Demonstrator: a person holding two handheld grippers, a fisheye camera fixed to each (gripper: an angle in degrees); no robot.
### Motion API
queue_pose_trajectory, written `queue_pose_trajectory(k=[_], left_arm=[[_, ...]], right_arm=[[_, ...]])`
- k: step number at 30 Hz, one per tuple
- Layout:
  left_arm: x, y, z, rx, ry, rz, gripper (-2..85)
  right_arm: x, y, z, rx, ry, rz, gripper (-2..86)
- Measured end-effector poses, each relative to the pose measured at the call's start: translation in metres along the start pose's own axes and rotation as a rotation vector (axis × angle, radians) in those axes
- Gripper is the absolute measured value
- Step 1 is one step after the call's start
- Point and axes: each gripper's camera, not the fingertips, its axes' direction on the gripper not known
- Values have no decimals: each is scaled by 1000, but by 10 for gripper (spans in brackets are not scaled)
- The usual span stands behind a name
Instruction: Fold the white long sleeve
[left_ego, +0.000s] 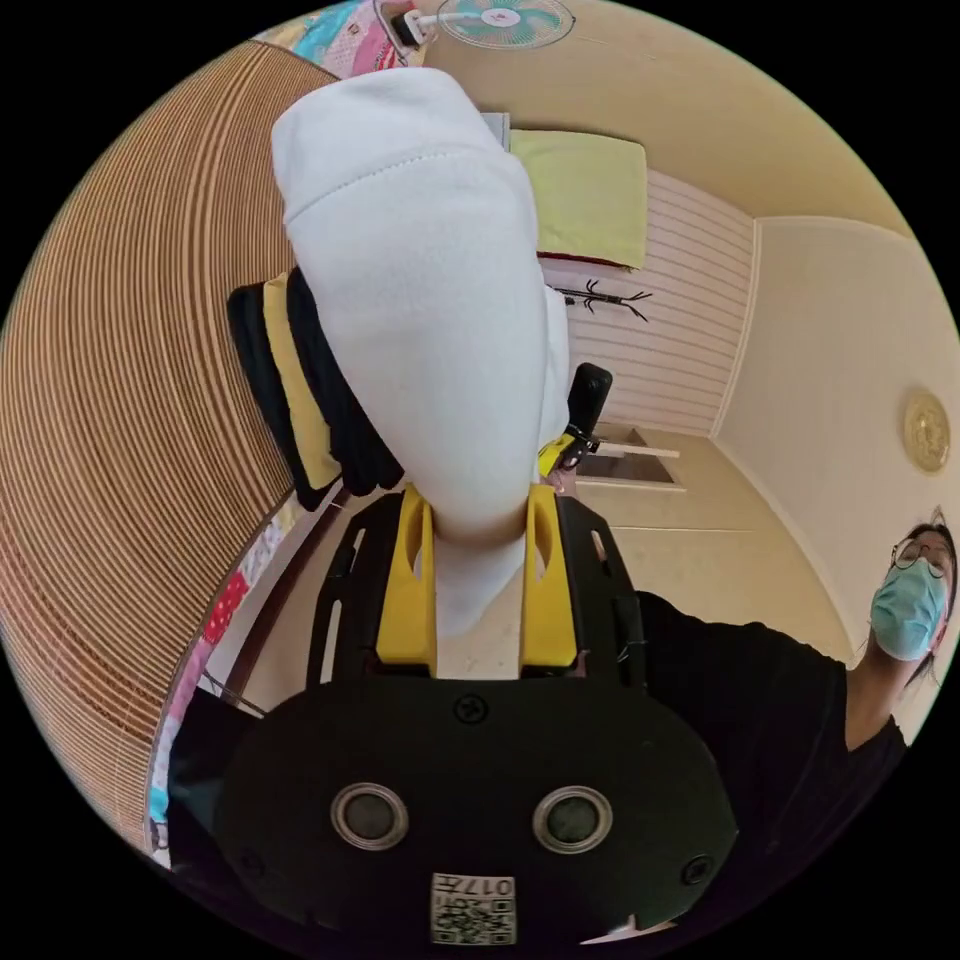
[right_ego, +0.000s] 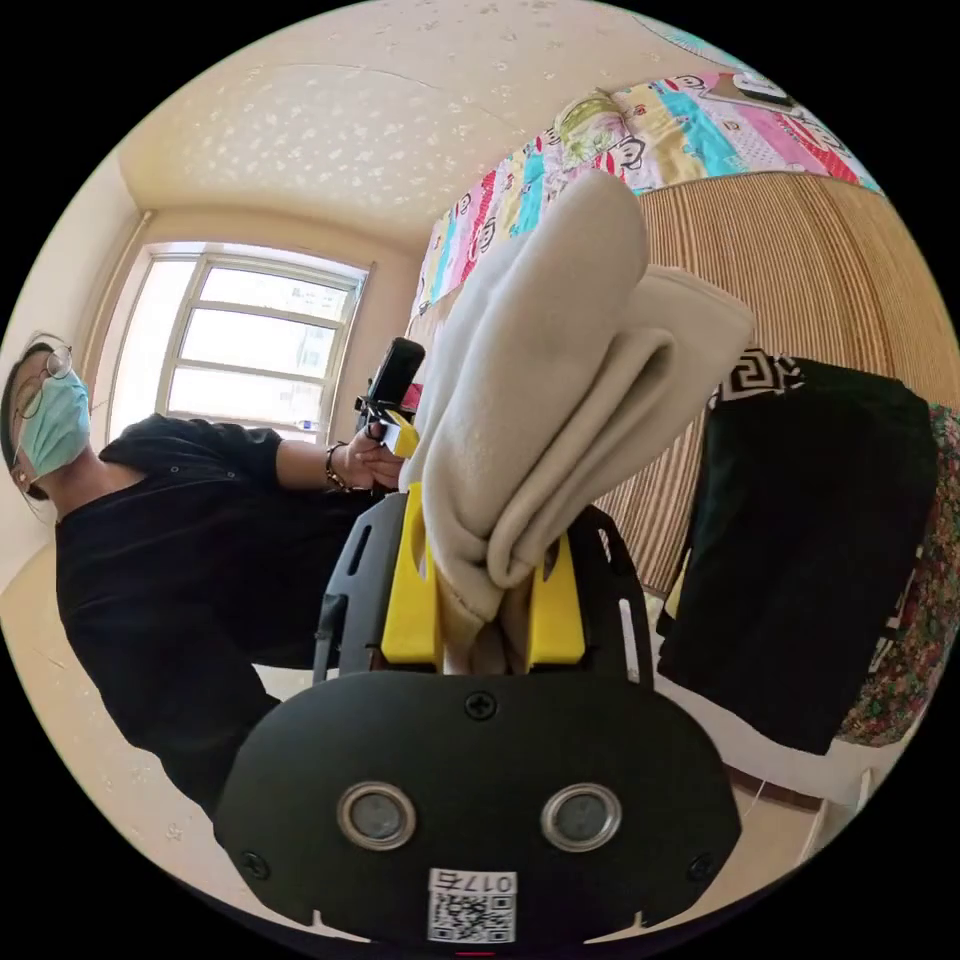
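Note:
The white long sleeve (left_ego: 420, 290) stands up thick and bunched out of my left gripper (left_ego: 478, 520), whose yellow jaws press on it from both sides. In the right gripper view the same garment (right_ego: 560, 380) looks cream and folded in layers, and my right gripper (right_ego: 485, 540) is shut on its lower edge. The other gripper (left_ego: 582, 410) shows small behind the cloth in the left gripper view. In the right gripper view the other gripper (right_ego: 392, 395) is held in the person's hand (right_ego: 372, 462).
A ribbed bamboo mat (left_ego: 130, 420) covers the surface at one side. On it lie a black and yellow folded garment (left_ego: 300, 400) and a black garment (right_ego: 810, 560). A patchwork sheet (right_ego: 660, 120), a window (right_ego: 250, 340) and the person in black (right_ego: 180, 560) are around.

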Motion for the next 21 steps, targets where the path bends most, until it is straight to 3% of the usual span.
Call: queue_pose_trajectory(k=[5,7,14,18,21], left_arm=[[12,-80,83,-7,59,88,134],[-17,-108,110,-35,39,-3,136],[-85,-120,135,-164,-255,-214,137],[-68,-115,121,-137,-272,-123,137],[-61,-114,141,-194,-202,-130,137]], right_arm=[[-9,-30,-74,19,153,11,134],[3,-44,-73,12,212,43,138],[120,-91,70,-48,338,403,178],[82,-96,94,181,439,376,171],[57,-101,112,251,485,376,162]])
